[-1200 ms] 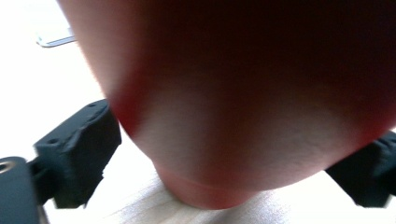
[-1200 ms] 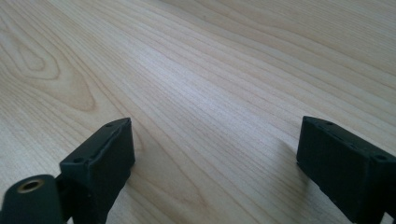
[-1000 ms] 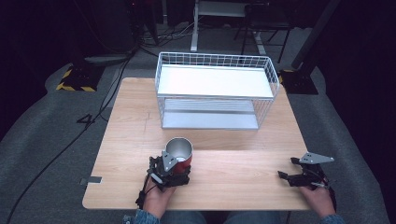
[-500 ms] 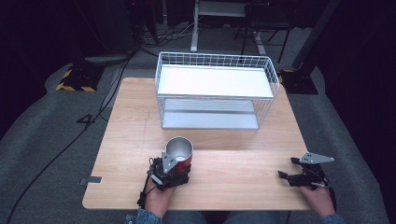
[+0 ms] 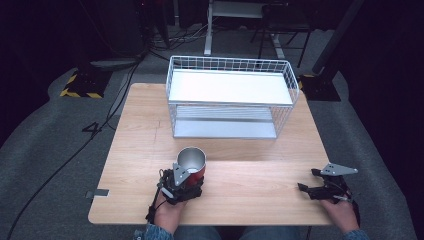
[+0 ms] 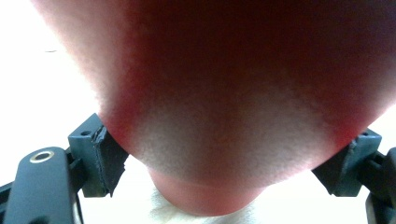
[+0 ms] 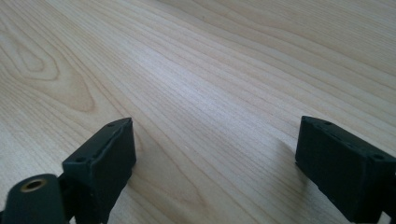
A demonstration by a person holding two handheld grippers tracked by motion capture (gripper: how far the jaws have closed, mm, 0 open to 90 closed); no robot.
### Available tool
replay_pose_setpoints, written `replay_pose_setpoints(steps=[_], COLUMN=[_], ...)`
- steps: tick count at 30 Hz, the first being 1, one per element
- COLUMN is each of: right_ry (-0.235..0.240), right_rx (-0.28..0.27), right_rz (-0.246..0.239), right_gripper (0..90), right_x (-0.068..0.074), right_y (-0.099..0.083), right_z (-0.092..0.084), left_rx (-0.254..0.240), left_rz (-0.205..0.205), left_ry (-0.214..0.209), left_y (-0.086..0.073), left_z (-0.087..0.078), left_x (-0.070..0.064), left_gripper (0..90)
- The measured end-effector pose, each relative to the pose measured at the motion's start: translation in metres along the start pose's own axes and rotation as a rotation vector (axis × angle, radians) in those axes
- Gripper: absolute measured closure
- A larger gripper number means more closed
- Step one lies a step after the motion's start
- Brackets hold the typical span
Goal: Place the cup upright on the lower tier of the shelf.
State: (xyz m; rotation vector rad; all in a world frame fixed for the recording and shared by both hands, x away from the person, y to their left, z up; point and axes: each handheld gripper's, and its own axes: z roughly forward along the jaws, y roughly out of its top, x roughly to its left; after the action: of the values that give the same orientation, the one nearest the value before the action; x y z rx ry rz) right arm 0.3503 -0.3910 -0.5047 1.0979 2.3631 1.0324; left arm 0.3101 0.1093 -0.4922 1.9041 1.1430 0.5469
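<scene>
1. While the person's two hands sit at the near edge of the wooden surface, the left tongs grip the red cup, which stands upright just ahead of them.
2. Up close in the left gripper view, the cup's red wall bulges between the two black pads, and both press on its sides. The jaws have just been closing onto it, and the grip is on!
3. Over at the near right corner, the right tongs lie low on the wood, well apart from the cup.
4. From the right gripper view, those jaws stand wide apart, bare wood grain between them.
5. Beyond the cup, at the far side, stands the white wire basket.
</scene>
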Motion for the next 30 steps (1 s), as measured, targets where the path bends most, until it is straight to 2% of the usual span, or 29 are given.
replay_pose_setpoints(steps=[7, 15, 20, 30], right_ry=[0.000, 0.000, 0.000, -0.003], right_rx=[0.000, -0.001, 0.000, -0.001], right_rz=[0.001, 0.003, 0.002, 0.004], right_gripper=[12.3, 12.7, 12.8, 13.4], right_x=[0.000, 0.000, 0.000, 0.000], right_y=[0.000, 0.000, 0.000, 0.000], right_z=[0.000, 0.000, 0.000, 0.000], left_rx=[-0.012, -0.014, -0.018, -0.040], left_rz=[0.010, 0.032, 0.072, 0.062], left_ry=[-0.021, -0.055, -0.068, -0.130], left_y=[0.011, 0.035, 0.050, 0.076], left_z=[-0.006, -0.012, -0.009, 0.007], left_x=[-0.003, -0.003, -0.004, -0.007], left_gripper=[17.7, 17.7, 17.6, 17.6])
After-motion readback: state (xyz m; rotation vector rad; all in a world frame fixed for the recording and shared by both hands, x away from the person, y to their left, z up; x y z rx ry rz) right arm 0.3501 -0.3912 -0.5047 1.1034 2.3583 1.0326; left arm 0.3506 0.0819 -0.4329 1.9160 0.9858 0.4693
